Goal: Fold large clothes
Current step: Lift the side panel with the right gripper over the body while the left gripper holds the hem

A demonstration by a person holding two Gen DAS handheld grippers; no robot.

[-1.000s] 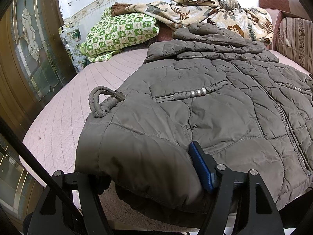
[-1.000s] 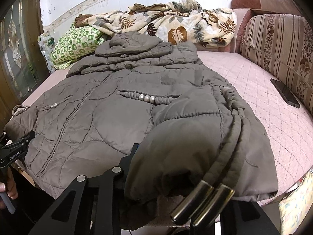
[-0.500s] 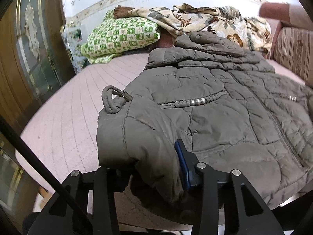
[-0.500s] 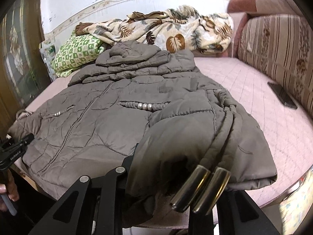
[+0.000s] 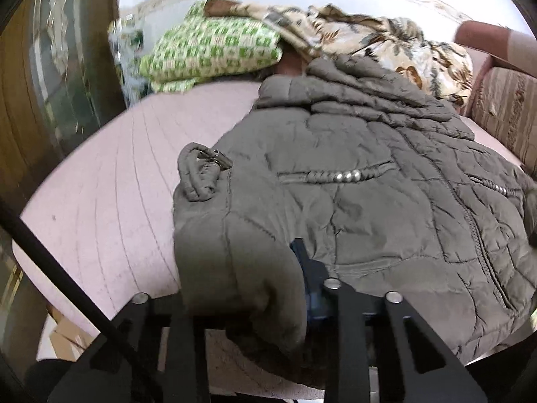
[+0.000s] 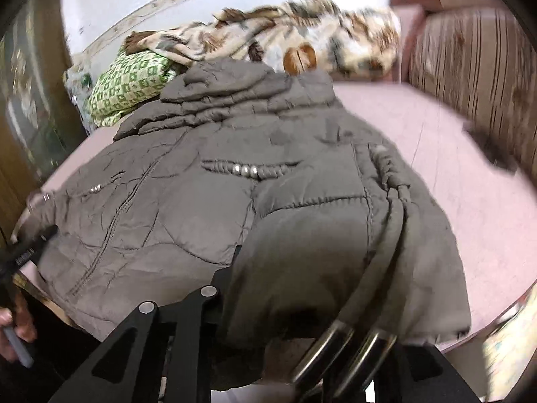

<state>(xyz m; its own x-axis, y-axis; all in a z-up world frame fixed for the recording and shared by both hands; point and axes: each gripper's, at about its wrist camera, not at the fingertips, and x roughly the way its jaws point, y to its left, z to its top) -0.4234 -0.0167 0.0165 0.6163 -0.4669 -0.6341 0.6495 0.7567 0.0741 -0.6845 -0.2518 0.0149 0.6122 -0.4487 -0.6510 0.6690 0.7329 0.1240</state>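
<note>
- Quilted jacket (image 5: pixel 362 201) lies front-up on the pink bed (image 5: pixel 110 181), hood (image 5: pixel 352 80) at the far end by the green checked pillow (image 5: pixel 208 50) and the leaf-print blanket (image 5: pixel 386 40), hem at the near edge toward me.
- My left gripper (image 5: pixel 255 305) – jaws have just been closing – pinches the hem corner on its side; fabric bunched between the black finger and the blue pad (image 5: pixel 302 268), so it is clamped on the jacket.
- My right gripper (image 6: pixel 302 305) has also just been closing in, with a thick wad of the other hem corner between its jaws; grasping the jacket too. Two drawcord metal tips (image 6: pixel 345 349) dangle over it.
- Key relation: long axis of the jacket runs straight away from both grippers, hem near, hood far – each hand sits at one hem corner, neither nearer than the other.
- My guess at the next move: carry the hem up and forward along that axis toward the hood, both hands level.
- Risk, as I judge it: puffy fill may slip out of the pinch; loose cord loop (image 5: pixel 198 178) on the left may snag.
</note>
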